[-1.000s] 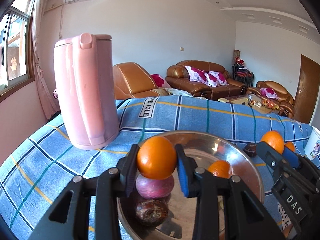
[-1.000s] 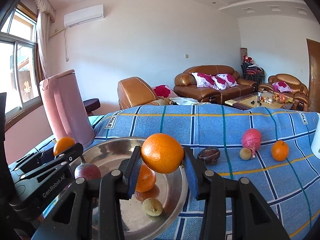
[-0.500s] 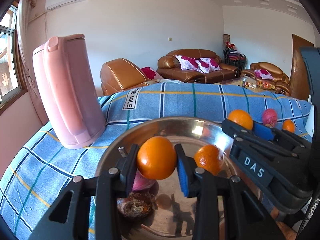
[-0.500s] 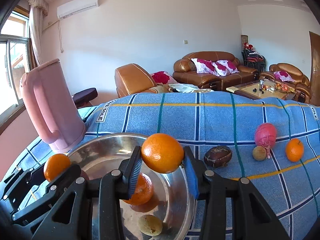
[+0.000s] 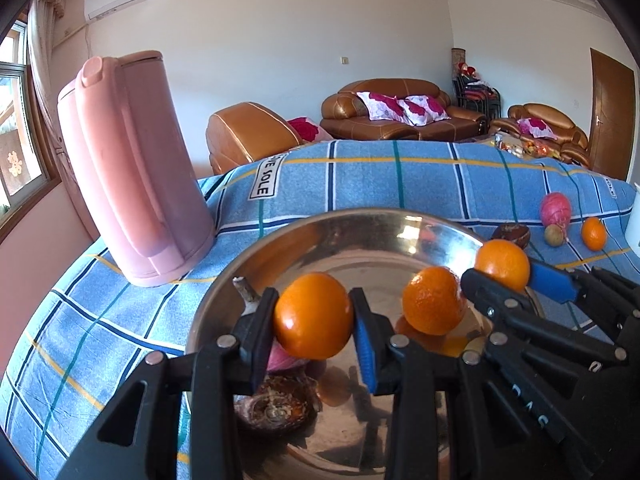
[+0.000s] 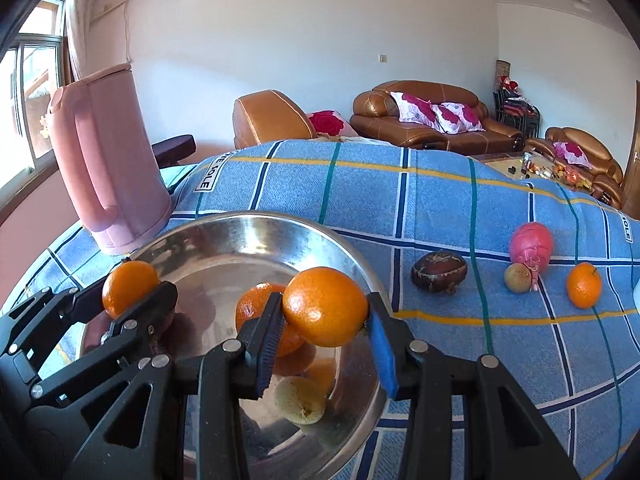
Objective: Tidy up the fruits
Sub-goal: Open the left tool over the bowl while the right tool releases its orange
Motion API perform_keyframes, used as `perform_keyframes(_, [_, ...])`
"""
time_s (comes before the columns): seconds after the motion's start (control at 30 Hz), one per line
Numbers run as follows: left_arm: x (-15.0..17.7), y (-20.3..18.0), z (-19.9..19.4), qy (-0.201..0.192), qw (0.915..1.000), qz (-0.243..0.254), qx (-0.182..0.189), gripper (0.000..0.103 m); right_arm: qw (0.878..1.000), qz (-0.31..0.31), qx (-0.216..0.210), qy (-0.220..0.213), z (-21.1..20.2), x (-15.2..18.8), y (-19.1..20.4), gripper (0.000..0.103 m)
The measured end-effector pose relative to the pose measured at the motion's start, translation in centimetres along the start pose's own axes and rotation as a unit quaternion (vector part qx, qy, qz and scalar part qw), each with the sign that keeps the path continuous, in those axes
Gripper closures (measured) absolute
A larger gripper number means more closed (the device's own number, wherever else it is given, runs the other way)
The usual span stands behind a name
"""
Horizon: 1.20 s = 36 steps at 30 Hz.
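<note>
My left gripper (image 5: 313, 320) is shut on an orange (image 5: 308, 328), held just above the steel bowl (image 5: 288, 236). Beside it, my right gripper (image 6: 325, 312) is shut on a second orange (image 6: 320, 300) over the bowl's right half (image 6: 224, 252). Each gripper shows in the other's view, the right one (image 5: 505, 270) and the left one (image 6: 130, 292). In the bowl lie a loose orange (image 5: 434, 300), a pink fruit (image 5: 284, 360), a brown fruit (image 5: 276, 406) and a pale yellowish fruit (image 6: 300, 400).
A tall pink kettle (image 5: 132, 168) stands on the blue checked cloth just left of the bowl. On the cloth to the right lie a brown fruit (image 6: 439, 271), a pink fruit (image 6: 531, 245), a small tan fruit (image 6: 518, 278) and an orange (image 6: 584, 290).
Both grippers have sunk toward the bowl, each still holding its orange. The right gripper has drawn closer beside the left, and the left has rolled a little.
</note>
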State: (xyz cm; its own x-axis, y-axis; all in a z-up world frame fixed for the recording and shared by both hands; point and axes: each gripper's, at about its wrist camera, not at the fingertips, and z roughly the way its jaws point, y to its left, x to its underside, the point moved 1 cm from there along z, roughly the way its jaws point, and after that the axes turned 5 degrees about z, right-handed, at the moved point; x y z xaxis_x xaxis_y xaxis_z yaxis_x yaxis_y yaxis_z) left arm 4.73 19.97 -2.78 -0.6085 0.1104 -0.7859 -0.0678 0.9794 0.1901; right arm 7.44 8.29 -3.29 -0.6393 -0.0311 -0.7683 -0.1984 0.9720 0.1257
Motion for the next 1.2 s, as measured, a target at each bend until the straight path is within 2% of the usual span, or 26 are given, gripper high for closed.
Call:
perform_keyframes(0.17, [-0.1, -0.1, 0.1, 0.000, 1.0000, 0.001, -0.004, 0.066, 1.000, 0.006, -0.009, 0.021, 0.6, 0.0, -0.4, 0.059])
perform_keyframes(0.63, [0.0, 0.2, 0.1, 0.000, 0.9999, -0.006, -0.010, 0.065, 0.999, 0.001, -0.028, 0.025, 0.7, 0.2, -0.1, 0.059])
perform_keyframes(0.8, [0.0, 0.3, 0.1, 0.000, 0.9999, -0.010, -0.013, 0.063, 0.999, 0.017, -0.036, 0.016, 0.5, 0.1, -0.6, 0.051])
perform_keyframes(0.9, [0.1, 0.5, 0.1, -0.001, 0.9998, -0.015, -0.014, 0.059, 0.999, 0.020, -0.037, 0.009, 0.3, 0.1, -0.7, 0.050])
perform_keyframes(0.93, [0.1, 0.7, 0.1, -0.002, 0.9997, -0.018, -0.016, 0.055, 0.999, 0.021, -0.038, 0.006, 0.2, 0.1, -0.7, 0.050])
perform_keyframes(1.0, [0.1, 1.2, -0.2, -0.005, 0.9992, -0.034, -0.018, 0.039, 0.999, 0.030, -0.035, -0.009, -0.3, 0.0, -1.1, 0.050])
perform_keyframes(1.07, [0.1, 2.1, -0.6, -0.013, 0.9981, -0.060, -0.009, 0.014, 0.998, 0.044, -0.031, -0.044, -1.4, -0.1, -1.8, 0.050])
perform_keyframes(1.13, [-0.1, 3.0, -1.2, -0.030, 0.9956, -0.088, 0.012, 0.000, 0.995, 0.052, -0.019, -0.088, -2.8, -0.4, -2.4, 0.048])
perform_keyframes(1.17, [-0.1, 3.3, -1.7, -0.041, 0.9938, -0.101, 0.022, 0.000, 0.991, 0.056, -0.019, -0.116, -3.7, -0.5, -2.7, 0.041])
perform_keyframes(1.2, [-0.1, 3.4, -2.0, -0.049, 0.9924, -0.108, 0.030, 0.000, 0.988, 0.060, -0.021, -0.143, -4.5, -0.5, -2.9, 0.030])
